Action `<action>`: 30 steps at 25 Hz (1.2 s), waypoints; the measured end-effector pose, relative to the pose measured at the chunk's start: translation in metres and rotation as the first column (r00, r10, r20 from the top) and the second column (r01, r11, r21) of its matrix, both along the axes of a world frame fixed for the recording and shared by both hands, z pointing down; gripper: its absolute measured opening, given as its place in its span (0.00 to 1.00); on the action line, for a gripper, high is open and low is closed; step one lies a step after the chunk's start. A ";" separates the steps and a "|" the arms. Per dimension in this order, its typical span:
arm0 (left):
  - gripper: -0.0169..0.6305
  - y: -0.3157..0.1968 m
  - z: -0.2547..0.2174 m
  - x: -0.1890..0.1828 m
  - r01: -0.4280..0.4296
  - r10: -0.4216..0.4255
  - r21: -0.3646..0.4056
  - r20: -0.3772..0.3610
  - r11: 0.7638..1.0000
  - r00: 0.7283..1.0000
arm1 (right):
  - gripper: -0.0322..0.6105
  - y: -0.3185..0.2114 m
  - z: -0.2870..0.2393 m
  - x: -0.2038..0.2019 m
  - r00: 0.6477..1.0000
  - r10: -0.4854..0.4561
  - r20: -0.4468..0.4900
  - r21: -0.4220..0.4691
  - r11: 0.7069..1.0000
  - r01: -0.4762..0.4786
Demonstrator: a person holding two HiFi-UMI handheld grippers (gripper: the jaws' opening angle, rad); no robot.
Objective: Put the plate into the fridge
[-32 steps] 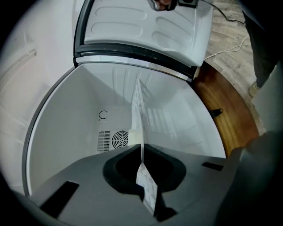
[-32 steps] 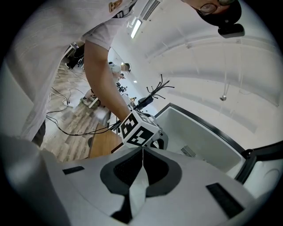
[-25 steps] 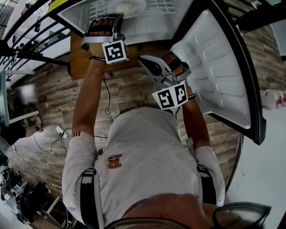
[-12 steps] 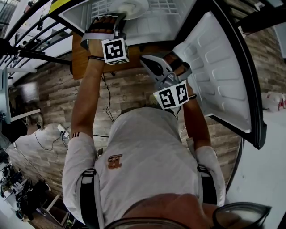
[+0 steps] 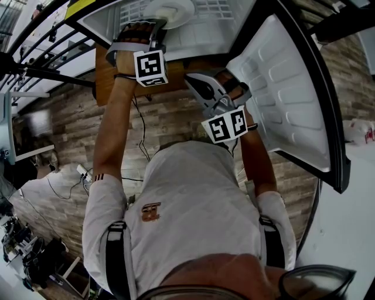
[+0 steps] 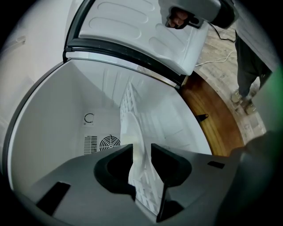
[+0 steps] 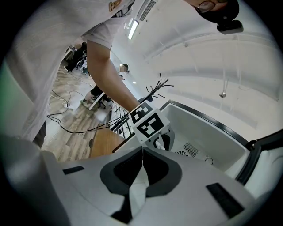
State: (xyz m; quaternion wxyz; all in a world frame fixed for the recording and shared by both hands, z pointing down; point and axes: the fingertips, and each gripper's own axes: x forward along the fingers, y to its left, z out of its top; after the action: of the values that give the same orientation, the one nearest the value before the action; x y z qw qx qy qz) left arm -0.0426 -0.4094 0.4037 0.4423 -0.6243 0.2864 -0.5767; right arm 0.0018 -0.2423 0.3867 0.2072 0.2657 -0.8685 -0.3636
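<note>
The white plate (image 5: 170, 9) lies on the wire shelf (image 5: 217, 7) inside the open fridge, at the top of the head view. My left gripper (image 5: 158, 24) reaches in at the plate's near rim. In the left gripper view the plate (image 6: 131, 137) shows edge-on between the jaws, which are opening and stand apart from it, so the left gripper (image 6: 141, 150) does not press on it. My right gripper (image 5: 196, 82) hangs lower, outside the fridge beside the door. Its jaws meet with nothing between them, as the right gripper view shows of the right gripper (image 7: 142, 150).
The white fridge door (image 5: 287, 99) stands open at the right, close to my right arm. A brown wooden cabinet top (image 5: 108, 73) lies under the fridge's front edge. The fridge's back wall has a round fan grille (image 6: 109, 142). Cables run over the plank floor (image 5: 70, 135).
The left gripper and the plate have edged slightly further into the fridge. The right gripper has barely shifted.
</note>
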 end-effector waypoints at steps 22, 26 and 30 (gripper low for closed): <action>0.23 0.042 -0.012 0.011 -0.046 0.076 0.164 -0.178 0.985 0.981 | 0.10 0.006 0.011 -0.005 1.000 0.011 -0.028 -0.031 0.999 -0.012; 0.15 0.055 -0.014 0.019 -0.077 0.117 0.184 -0.219 0.980 0.969 | 0.10 0.008 0.008 -0.009 1.000 0.012 -0.024 -0.032 0.999 -0.013; 0.10 0.073 -0.015 0.029 -0.096 0.152 0.185 -0.317 0.978 0.936 | 0.10 0.009 0.005 -0.007 1.000 0.025 0.001 -0.041 0.999 -0.025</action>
State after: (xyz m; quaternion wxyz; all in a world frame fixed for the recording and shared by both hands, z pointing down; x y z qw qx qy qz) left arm -0.0141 -0.3367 0.3889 0.4744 -0.6896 0.3633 -0.4093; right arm -0.0056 -0.2336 0.3922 0.2165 0.2725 -0.8725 -0.3429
